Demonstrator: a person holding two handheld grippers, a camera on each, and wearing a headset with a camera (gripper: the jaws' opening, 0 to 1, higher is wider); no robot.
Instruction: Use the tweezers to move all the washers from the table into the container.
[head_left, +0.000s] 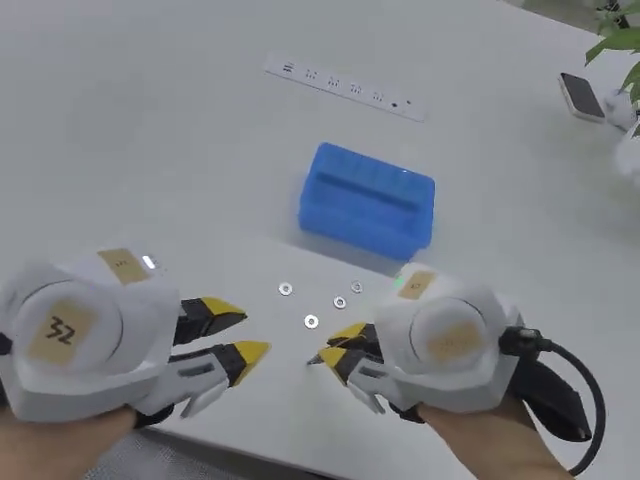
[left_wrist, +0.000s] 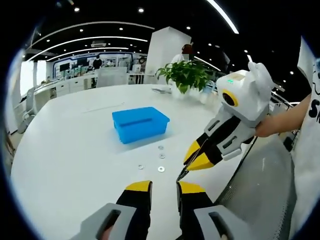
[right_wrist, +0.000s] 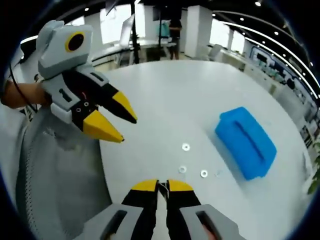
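Observation:
Several small metal washers (head_left: 311, 321) lie on the white table (head_left: 150, 170), just in front of a blue container (head_left: 368, 200). My right gripper (head_left: 335, 350) sits close behind them, shut on thin dark tweezers (left_wrist: 182, 174) whose point sticks out past the yellow tips. In the right gripper view its jaws (right_wrist: 162, 186) are almost together, with the washers (right_wrist: 182, 169) and the container (right_wrist: 246, 142) ahead. My left gripper (head_left: 235, 330) is open and empty, to the left of the washers. Its own view has the washers (left_wrist: 161, 169), the container (left_wrist: 140, 123) and the right gripper (left_wrist: 200, 155).
A white power strip (head_left: 345, 88) lies behind the container. A phone (head_left: 582, 96) and a potted plant (head_left: 620, 40) are at the far right. The table's front edge runs just under both grippers, with a mesh chair (left_wrist: 260, 185) beside it.

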